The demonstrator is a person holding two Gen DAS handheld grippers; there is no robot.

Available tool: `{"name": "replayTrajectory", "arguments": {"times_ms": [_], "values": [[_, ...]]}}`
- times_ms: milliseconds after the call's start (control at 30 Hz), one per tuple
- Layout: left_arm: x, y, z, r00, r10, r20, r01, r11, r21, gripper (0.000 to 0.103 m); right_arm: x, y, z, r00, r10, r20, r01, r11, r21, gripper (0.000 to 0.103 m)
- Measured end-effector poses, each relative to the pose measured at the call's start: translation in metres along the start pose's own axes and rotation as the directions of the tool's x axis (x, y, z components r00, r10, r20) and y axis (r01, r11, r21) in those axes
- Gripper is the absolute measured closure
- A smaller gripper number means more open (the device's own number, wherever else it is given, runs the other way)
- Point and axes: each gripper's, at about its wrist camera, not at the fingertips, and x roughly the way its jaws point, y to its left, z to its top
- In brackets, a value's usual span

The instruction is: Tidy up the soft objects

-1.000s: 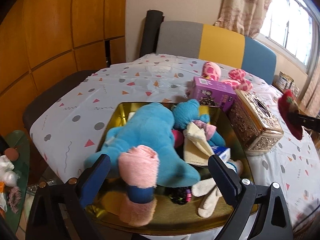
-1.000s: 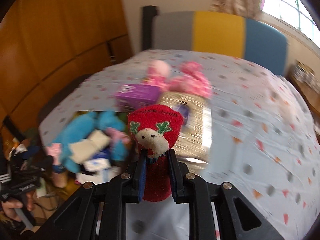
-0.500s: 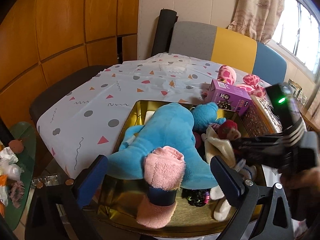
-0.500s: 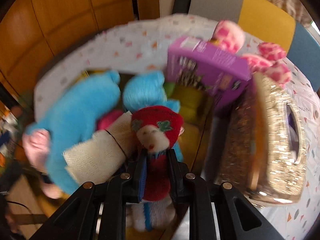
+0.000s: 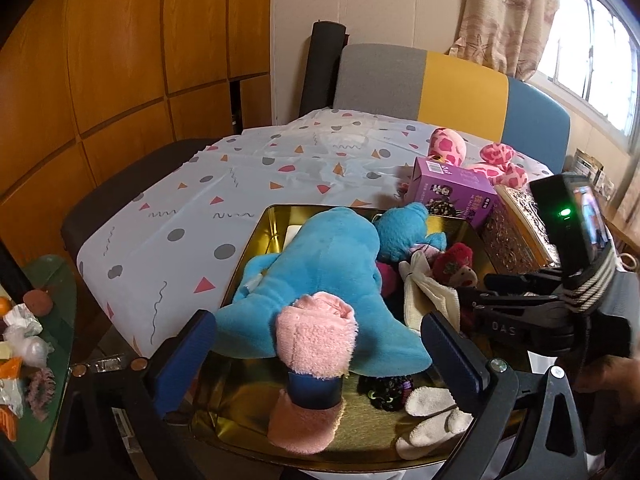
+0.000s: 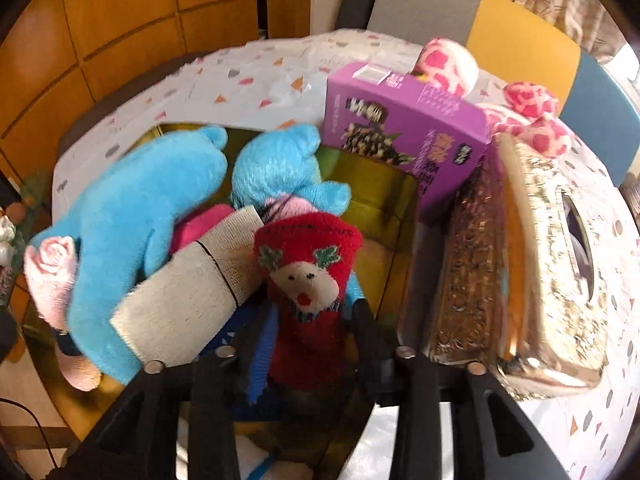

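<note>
While the right gripper [image 6: 308,320], fingers parted, frees a red fuzzy reindeer sock [image 6: 310,276] among plush toys at the gold metal tray's [image 5: 264,220] right edge; the left gripper [image 5: 316,344] (wide open, empty) hovers at its near edge.

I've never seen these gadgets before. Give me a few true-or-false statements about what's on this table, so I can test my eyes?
1. The red reindeer sock is at the gold tray, beside a beige cloth. True.
2. The big blue plush lies on the tablecloth outside the tray. False: it lies in the tray.
3. The left tongs are shut on the pink sock. False: they are wide open and grip nothing.
4. A pink spotted plush lies beyond the purple box. True.
</note>
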Motion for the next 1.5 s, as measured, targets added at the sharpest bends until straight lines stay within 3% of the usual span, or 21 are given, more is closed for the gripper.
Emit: {"name": "replayTrajectory", "arguments": {"times_ms": [367,500,567,733,967,1500], "values": [[-0.016,-0.019,-0.004,0.999,-0.013,0.039,0.012,1.0,0.023,0.0,-0.06,-0.015,-0.029,0.989,-0.039,0.141,0.022,0.992,0.124,0.058],[-0.022,-0.026,-0.005,0.998,-0.03,0.059,0.03,0.999,0.012,0.0,-0.078,-0.016,-0.045,0.979,-0.076,0.189,0.043,0.984,0.174,0.04],[-0.025,-0.031,-0.006,0.997,-0.044,0.067,0.043,0.999,0.007,0.0,-0.086,-0.016,-0.053,0.973,-0.1,0.209,0.058,0.978,0.199,0.04],[-0.03,-0.044,-0.011,0.994,-0.08,0.069,0.08,0.997,0.012,0.0,-0.097,-0.021,-0.073,0.963,-0.154,0.221,0.09,0.956,0.278,0.04],[-0.033,-0.053,-0.016,0.995,-0.079,0.063,0.078,0.997,0.026,0.0,-0.106,-0.027,-0.09,0.951,-0.206,0.229,0.125,0.938,0.322,0.04],[-0.036,-0.055,-0.019,0.996,-0.025,0.081,0.021,0.999,0.043,0.0,-0.109,-0.029,-0.096,0.949,-0.213,0.234,0.126,0.933,0.336,0.04]]}}
